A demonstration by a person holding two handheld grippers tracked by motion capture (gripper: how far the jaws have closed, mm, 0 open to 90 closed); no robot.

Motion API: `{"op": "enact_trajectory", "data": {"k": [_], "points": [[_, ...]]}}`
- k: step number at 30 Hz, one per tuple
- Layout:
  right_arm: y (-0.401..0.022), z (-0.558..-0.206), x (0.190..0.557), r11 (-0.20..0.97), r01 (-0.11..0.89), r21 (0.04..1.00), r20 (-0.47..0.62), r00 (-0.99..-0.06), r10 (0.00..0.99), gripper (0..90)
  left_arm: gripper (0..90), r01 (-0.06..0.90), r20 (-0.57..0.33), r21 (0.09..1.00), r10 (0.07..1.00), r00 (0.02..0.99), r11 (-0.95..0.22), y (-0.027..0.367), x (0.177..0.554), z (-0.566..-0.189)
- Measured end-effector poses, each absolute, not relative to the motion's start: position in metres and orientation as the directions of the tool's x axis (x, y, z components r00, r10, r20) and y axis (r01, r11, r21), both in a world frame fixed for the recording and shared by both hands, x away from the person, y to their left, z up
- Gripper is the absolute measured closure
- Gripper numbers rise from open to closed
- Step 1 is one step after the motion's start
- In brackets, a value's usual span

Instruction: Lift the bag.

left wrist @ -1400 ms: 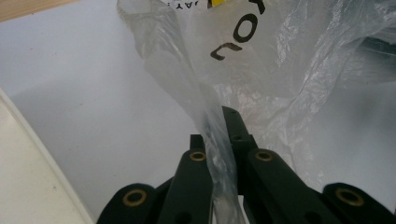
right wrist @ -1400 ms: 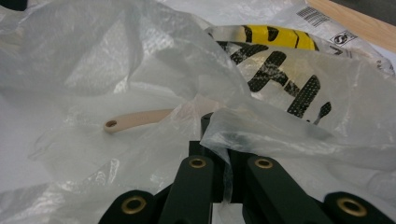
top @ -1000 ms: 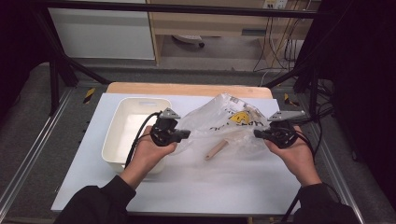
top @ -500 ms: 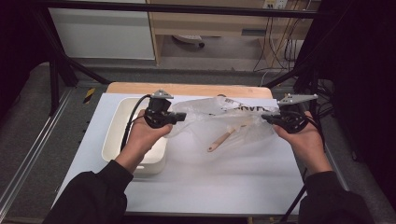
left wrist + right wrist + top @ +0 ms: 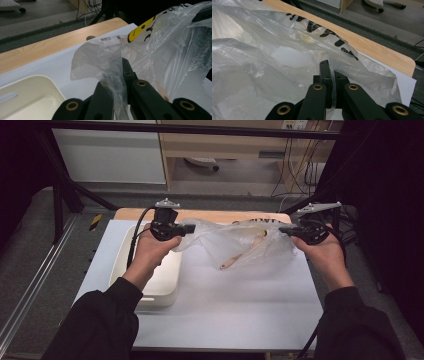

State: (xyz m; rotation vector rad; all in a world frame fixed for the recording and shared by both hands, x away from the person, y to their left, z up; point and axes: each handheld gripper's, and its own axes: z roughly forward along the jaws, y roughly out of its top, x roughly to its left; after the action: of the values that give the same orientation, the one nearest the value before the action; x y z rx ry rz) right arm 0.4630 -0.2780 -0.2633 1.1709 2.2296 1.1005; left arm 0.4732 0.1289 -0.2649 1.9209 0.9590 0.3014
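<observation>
Clear plastic bag [image 5: 235, 240] (thin, crinkled, with black lettering and a yellow printed patch) hangs stretched above the middle of the table, its long axis running from the person's left to right. The left gripper [image 5: 189, 228] has its jaws clamped together on the bag's left edge; in the left gripper view a strip of film [image 5: 113, 82] is pinched between the two black jaws. The right gripper [image 5: 284, 230] is clamped the same way on the right edge, with film running between its jaws in the right gripper view. The bag sags in the middle. Inside it lies a pale wooden utensil [image 5: 243, 255], tilted, its upper end toward the right gripper and its lower end toward the person.

A white sheet [image 5: 225, 315] covers the table, whose light wooden top [image 5: 210, 213] shows along the far edge. A cream rectangular tray [image 5: 160, 285] sits on the sheet below the left hand [image 5: 150, 252]. Beyond the table are grey carpet, a white cabinet and loose cables.
</observation>
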Motion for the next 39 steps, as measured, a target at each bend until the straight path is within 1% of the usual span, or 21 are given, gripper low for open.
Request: {"op": "enact_trajectory", "data": {"k": [7, 19, 26, 32, 39], "points": [[-0.279, -0.25, 0.474, 0.328, 0.506, 0.797, 0.012, -0.557, 0.831, 90.0, 90.0, 0.492, -0.169, 0.841, 0.754, 0.635, -0.226, 0.141, 0.483, -0.252], [-0.284, -0.236, 0.492, 0.275, 0.502, 0.82, 0.038, -0.526, 0.849, 90.0, 90.0, 0.498, -0.196, 0.852, 0.781, 0.593, -0.164, 0.166, 0.493, -0.238], [-0.28, -0.226, 0.498, 0.281, 0.493, 0.823, 0.02, -0.52, 0.854, 90.0, 90.0, 0.467, -0.16, 0.867, 0.792, 0.589, -0.172, 0.165, 0.496, -0.224], [-0.279, -0.217, 0.506, 0.285, 0.488, 0.825, 0.004, -0.509, 0.861, 90.0, 90.0, 0.438, -0.14, 0.884, 0.805, 0.577, -0.16, 0.162, 0.504, -0.21], [-0.277, -0.214, 0.512, 0.277, 0.478, 0.833, -0.01, -0.489, 0.872, 90.0, 90.0, 0.431, -0.152, 0.893, 0.817, 0.557, -0.128, 0.161, 0.516, -0.21]]}}
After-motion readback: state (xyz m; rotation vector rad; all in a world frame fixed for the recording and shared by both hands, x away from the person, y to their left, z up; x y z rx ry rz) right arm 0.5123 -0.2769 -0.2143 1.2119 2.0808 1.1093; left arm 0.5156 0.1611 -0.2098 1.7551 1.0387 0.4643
